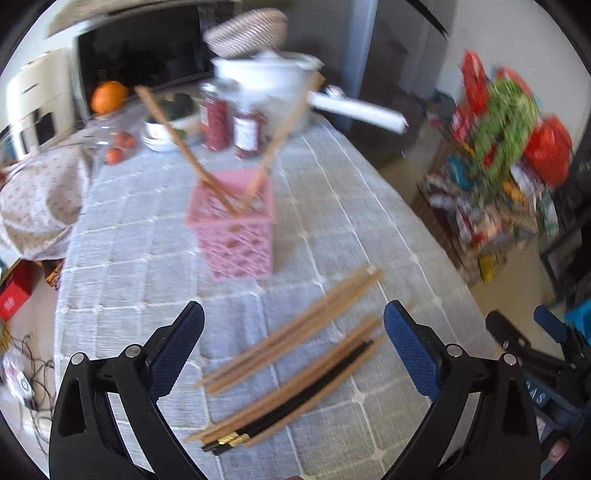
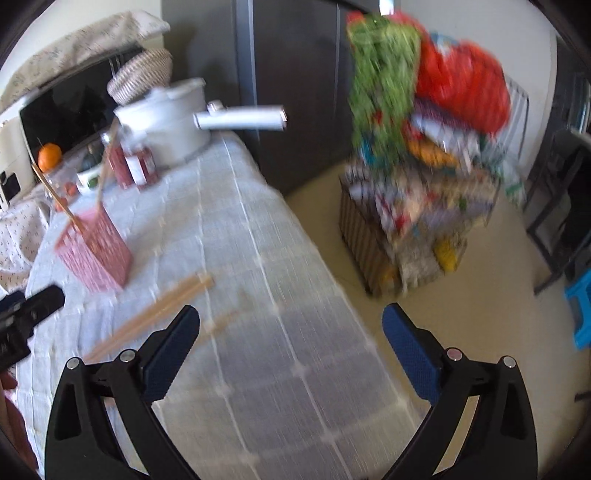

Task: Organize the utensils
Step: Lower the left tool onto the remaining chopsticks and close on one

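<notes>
A pink lattice basket [image 1: 236, 236] stands on the grey quilted tablecloth [image 1: 140, 258] with two wooden chopsticks [image 1: 173, 140] leaning out of it. Several wooden chopsticks [image 1: 295, 328] and a black pair [image 1: 295, 402] lie loose on the cloth in front of it. My left gripper [image 1: 293, 347] is open and empty, hovering just above the loose chopsticks. My right gripper [image 2: 291, 350] is open and empty over the table's right edge; the basket [image 2: 96, 254] and some chopsticks [image 2: 155, 314] lie to its left. The right gripper also shows at the left wrist view's right edge [image 1: 524, 332].
A white pot [image 1: 266, 85] with a long handle, red jars [image 1: 232, 125], a bowl [image 1: 166, 129], an orange [image 1: 109, 96] and a woven basket [image 1: 247, 33] stand at the table's far end. A patterned cloth [image 1: 40, 199] lies far left. A stack of colourful packages [image 2: 424, 184] stands on the floor.
</notes>
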